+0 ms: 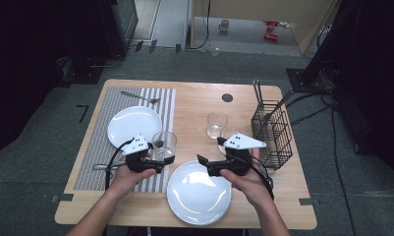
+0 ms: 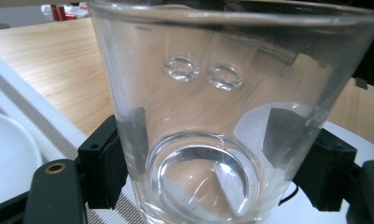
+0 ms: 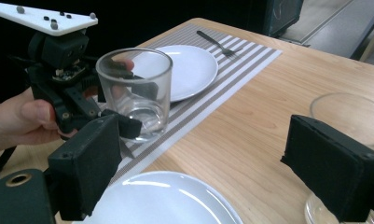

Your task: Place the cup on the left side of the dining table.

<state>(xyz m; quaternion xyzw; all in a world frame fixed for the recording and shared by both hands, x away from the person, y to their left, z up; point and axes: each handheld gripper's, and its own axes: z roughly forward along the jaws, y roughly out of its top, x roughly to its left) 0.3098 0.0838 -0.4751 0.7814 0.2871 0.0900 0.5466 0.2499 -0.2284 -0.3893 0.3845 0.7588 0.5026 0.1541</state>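
A clear empty glass (image 1: pixel 164 143) stands upright over the striped placemat (image 1: pixel 98 147), and my left gripper (image 1: pixel 166 156) is shut on its lower part. In the left gripper view the glass (image 2: pixel 212 116) sits between the two black pads (image 2: pixel 103 168), which press on its sides. In the right gripper view the same glass (image 3: pixel 135 88) is at the left, in the other hand's grip. My right gripper (image 1: pixel 202 164) points left above the near white plate (image 1: pixel 198 194). Its jaws stand open (image 3: pixel 212 168) with nothing between them.
A second white plate (image 1: pixel 134 125) and a fork (image 1: pixel 140 97) lie farther back on the placemat. Another empty glass (image 1: pixel 216 124) stands mid-table, just behind my right gripper. A black wire basket (image 1: pixel 271 132) with utensils stands at the right edge.
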